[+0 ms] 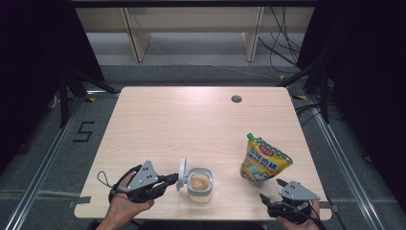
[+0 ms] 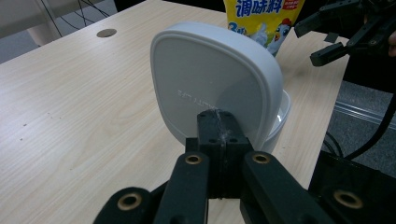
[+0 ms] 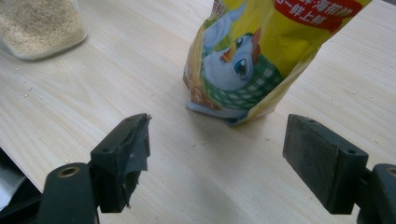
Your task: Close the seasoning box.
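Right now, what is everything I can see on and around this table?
Table: one, light wood, centre, with a round grey hole near its far edge.
Jar: one, clear, with beige powder inside, near front edge.
Lid: one, white, standing on edge at the jar's left rim.
Seasoning pouch: one, yellow and green, upright, right of the jar.
Cables: several, black, on the floor behind.
Left tongs: black, shut on the lid.
Right tongs: black, open, just short of the pouch.
Hands: two, at the bottom edge.
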Tool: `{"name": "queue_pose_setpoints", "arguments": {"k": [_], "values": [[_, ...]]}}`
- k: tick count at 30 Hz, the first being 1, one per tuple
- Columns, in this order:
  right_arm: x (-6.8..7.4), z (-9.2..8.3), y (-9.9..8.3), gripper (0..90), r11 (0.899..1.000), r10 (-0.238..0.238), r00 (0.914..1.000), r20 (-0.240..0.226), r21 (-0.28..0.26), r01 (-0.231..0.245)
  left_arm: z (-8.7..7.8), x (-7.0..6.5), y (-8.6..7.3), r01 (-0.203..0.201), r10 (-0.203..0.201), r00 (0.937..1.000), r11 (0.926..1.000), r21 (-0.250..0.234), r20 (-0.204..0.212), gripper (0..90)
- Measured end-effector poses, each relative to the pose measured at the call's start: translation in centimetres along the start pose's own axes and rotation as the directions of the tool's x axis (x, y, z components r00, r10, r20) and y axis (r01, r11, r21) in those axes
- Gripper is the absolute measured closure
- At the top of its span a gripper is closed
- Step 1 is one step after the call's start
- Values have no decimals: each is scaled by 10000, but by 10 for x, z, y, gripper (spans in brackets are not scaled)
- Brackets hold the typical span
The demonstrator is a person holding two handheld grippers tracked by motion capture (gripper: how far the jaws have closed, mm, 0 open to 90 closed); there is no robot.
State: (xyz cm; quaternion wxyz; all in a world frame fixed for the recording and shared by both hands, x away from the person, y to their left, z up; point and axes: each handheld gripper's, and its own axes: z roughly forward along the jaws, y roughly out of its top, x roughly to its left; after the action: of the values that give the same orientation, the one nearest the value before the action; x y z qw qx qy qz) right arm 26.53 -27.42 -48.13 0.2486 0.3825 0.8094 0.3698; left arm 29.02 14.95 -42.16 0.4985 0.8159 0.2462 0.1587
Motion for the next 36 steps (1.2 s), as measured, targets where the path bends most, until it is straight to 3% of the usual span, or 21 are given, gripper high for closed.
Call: {"name": "queue_pose_setpoints", "arguments": {"k": [2,13,14,15,16,18,19,22,23,24,26,27,28,31,33,34,36], "values": [[0,0,0,238,10000,-22,10000,-7,-14,22,2,-1,1,-165,165,9998,9999,20,83,890],[0,0,0,238,10000,-26,10000,-41,2,26,6,-7,6,-228,230,9993,9997,-79,291,890],[1,0,0,238,10000,-28,10000,-27,6,28,8,-6,7,-381,384,9986,9992,-68,363,890],[1,0,0,238,10000,-3,10000,-47,-3,3,9,-8,7,-126,128,9993,9999,-64,344,890],[1,0,0,238,10000,3,10000,-49,-2,-3,9,-8,8,-307,308,9987,9995,-26,396,890],[1,0,0,239,10000,-54,10000,-62,13,54,10,-10,8,-58,60,9990,10000,-29,438,890],[1,0,0,239,10000,-37,10000,-27,14,37,9,-8,8,-251,250,9990,9997,19,372,890],[0,0,0,238,10000,-38,10000,-30,10,38,7,-8,6,8,-5,9990,10000,-51,446,887],[0,0,0,238,10000,-45,10000,-30,8,45,7,-8,6,8,-5,9990,10000,-51,446,877],[0,0,0,238,10000,-48,10000,-36,10,48,6,-9,3,256,-253,9982,9997,-44,535,860],[0,0,0,239,10000,-44,10000,-36,9,44,5,-7,-1,177,-173,9978,9998,-54,644,806],[0,0,0,239,10000,-38,10000,-42,1,38,3,-8,-3,405,-396,9969,9991,-117,681,777],[1,0,0,240,10000,-39,10000,-42,-3,39,2,-6,-6,286,-268,9964,9993,-223,799,761],[1,1,0,240,10000,-34,10000,-63,-9,34,-3,-1,-13,421,-407,9968,9989,-199,683,701],[1,1,0,240,10000,-19,9999,-138,-38,19,-6,0,-18,767,-750,9954,9967,-259,601,636],[1,0,0,240,10000,-29,10000,-56,-14,29,-6,2,-20,618,-594,9958,9975,-335,693,604],[1,0,0,240,10000,-29,10000,-40,9,29,-8,1,-26,953,-937,9937,9952,-241,608,548]]}}
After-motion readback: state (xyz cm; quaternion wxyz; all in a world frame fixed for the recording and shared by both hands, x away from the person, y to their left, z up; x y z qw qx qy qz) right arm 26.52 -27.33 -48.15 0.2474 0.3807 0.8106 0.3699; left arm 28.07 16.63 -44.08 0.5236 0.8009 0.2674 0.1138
